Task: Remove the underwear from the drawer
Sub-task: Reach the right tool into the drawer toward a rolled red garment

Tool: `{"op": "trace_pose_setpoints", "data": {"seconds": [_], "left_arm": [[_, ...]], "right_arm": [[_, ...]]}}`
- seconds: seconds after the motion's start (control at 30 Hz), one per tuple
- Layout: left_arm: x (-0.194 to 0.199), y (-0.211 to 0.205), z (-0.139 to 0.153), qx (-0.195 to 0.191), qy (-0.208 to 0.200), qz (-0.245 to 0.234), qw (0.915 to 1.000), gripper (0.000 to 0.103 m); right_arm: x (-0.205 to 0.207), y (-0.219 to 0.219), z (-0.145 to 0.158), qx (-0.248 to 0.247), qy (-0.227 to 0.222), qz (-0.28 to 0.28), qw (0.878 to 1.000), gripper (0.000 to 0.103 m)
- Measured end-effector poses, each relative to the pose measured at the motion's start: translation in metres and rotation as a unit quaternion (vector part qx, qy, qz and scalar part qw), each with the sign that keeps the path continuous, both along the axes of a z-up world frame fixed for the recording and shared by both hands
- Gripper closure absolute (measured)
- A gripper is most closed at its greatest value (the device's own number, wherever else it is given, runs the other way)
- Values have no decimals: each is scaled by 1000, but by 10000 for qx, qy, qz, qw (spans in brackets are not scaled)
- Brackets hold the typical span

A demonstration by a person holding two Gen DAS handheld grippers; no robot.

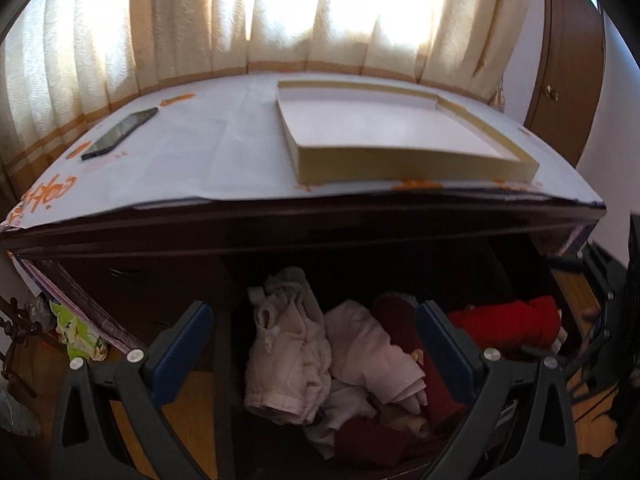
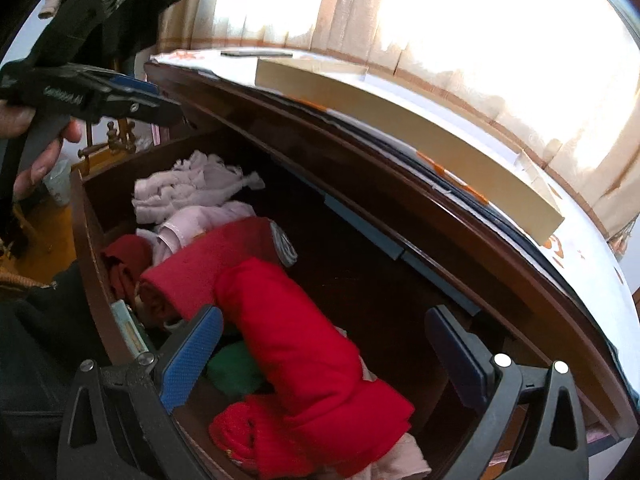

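So both grippers hang wide open over the open drawer (image 2: 92, 240), gripping nothing. The left gripper (image 1: 314, 320) frames a crumpled pale pink garment (image 1: 288, 356) and dark maroon cloth (image 1: 404, 312); can't tell which piece counts as underwear. The right gripper (image 2: 324, 328) sits just over a rolled red garment (image 2: 288, 320) (a green bit (image 2: 234, 368) peeks out beside it). Only the left view shows the dresser top: a shallow white tray (image 1: 384, 128) and a phone (image 1: 120, 134). Only the right view shows the hand (image 2: 44, 152) holding the other gripper.
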State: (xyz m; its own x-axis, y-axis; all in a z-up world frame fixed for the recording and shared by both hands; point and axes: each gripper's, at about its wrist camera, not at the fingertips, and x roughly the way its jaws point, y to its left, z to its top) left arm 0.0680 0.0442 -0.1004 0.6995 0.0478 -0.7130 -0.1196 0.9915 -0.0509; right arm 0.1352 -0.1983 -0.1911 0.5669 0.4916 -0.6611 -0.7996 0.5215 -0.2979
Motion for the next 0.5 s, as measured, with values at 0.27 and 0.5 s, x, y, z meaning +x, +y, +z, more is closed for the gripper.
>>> {"op": "trace_pose_setpoints", "data": {"seconds": [0.27,0.5], "left_arm": [[4,-10,-9,1,163,-178,9997,0],[6,-13,-13,-85,217,-246,9994,0]], "right_arm": [[29,9,-16,-416,804,-34,9959,1],[41,18,-34,-858,1502,0,9849,13]]}}
